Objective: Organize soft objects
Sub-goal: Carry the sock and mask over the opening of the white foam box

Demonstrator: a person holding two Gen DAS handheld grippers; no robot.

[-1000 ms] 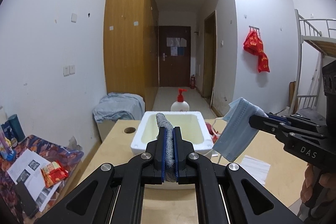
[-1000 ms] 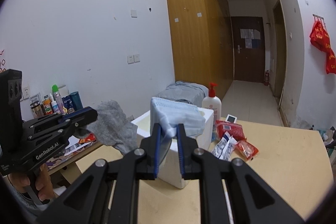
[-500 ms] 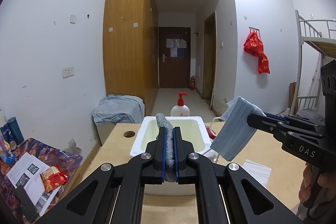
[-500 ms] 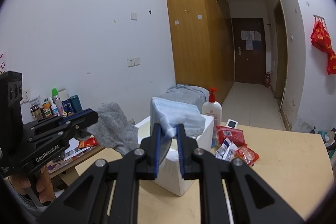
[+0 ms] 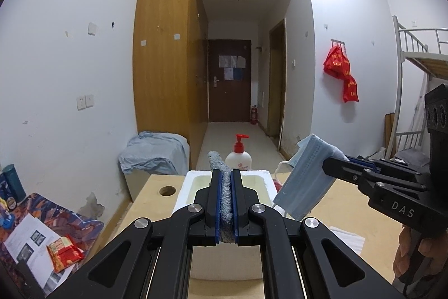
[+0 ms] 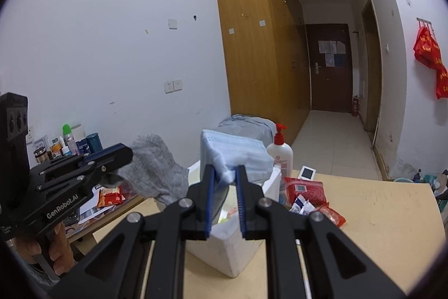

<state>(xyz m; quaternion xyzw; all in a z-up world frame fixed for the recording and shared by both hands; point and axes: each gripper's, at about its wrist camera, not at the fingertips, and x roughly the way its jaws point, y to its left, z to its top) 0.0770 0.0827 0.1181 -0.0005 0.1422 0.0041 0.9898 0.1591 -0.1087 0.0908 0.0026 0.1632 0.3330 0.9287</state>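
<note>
My left gripper [image 5: 226, 175] is shut on a grey knitted cloth [image 5: 225, 198], held above the near side of a white foam box [image 5: 184, 189]. The cloth also shows hanging from that gripper in the right wrist view [image 6: 156, 167]. My right gripper [image 6: 226, 173] is shut on a light blue face mask [image 6: 238, 156], held over the box [image 6: 238, 254]. In the left wrist view the mask [image 5: 305, 184] hangs from the right gripper [image 5: 333, 161] beside the box's right rim.
A pump bottle [image 5: 238, 157] stands behind the box on the wooden table [image 6: 378, 217]. Red snack packets [image 6: 303, 188] and a small white device [image 6: 306, 173] lie right of the box. A cluttered side table [image 5: 42, 231] with bottles is at the left.
Both grippers have risen and drawn back a little from the box, each still holding its item. The box looks smaller and lower in both views.
</note>
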